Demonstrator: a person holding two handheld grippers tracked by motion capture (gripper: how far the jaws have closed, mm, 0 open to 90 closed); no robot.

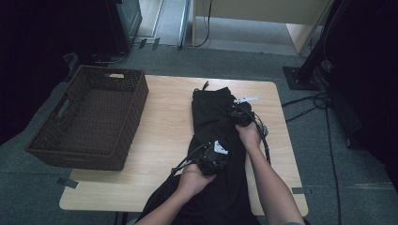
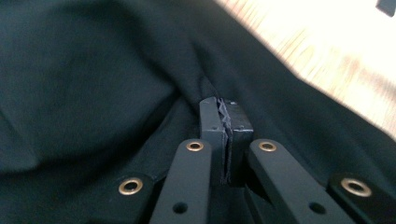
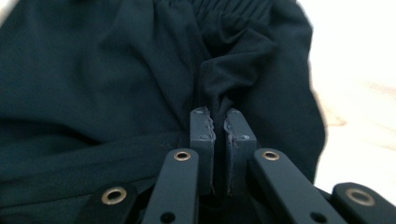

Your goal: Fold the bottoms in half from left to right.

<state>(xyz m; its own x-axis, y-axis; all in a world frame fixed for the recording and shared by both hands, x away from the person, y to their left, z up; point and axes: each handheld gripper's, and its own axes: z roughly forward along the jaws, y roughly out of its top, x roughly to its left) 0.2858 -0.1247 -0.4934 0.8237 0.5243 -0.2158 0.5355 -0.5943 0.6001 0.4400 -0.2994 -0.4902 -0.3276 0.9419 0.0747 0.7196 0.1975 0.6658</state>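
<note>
A black garment (image 1: 213, 117) lies lengthwise on the right half of the wooden table (image 1: 164, 126), with one end hanging over the near edge. My left gripper (image 1: 212, 159) rests on the garment's near part; in the left gripper view its jaws are pressed together on a fold of the black cloth (image 2: 116, 79). Farther back, my right gripper (image 1: 240, 114) sits at the garment's right side. In the right gripper view a bunched tuck of the black fabric (image 3: 140, 60) is pinched between its jaws, just below the gathered waistband (image 3: 224, 11).
A dark brown woven basket (image 1: 89, 119) stands at the table's left edge. Cables trail across the grey floor to the right of the table, beside a black stand base (image 1: 300, 77). Bare tabletop lies between the basket and the garment.
</note>
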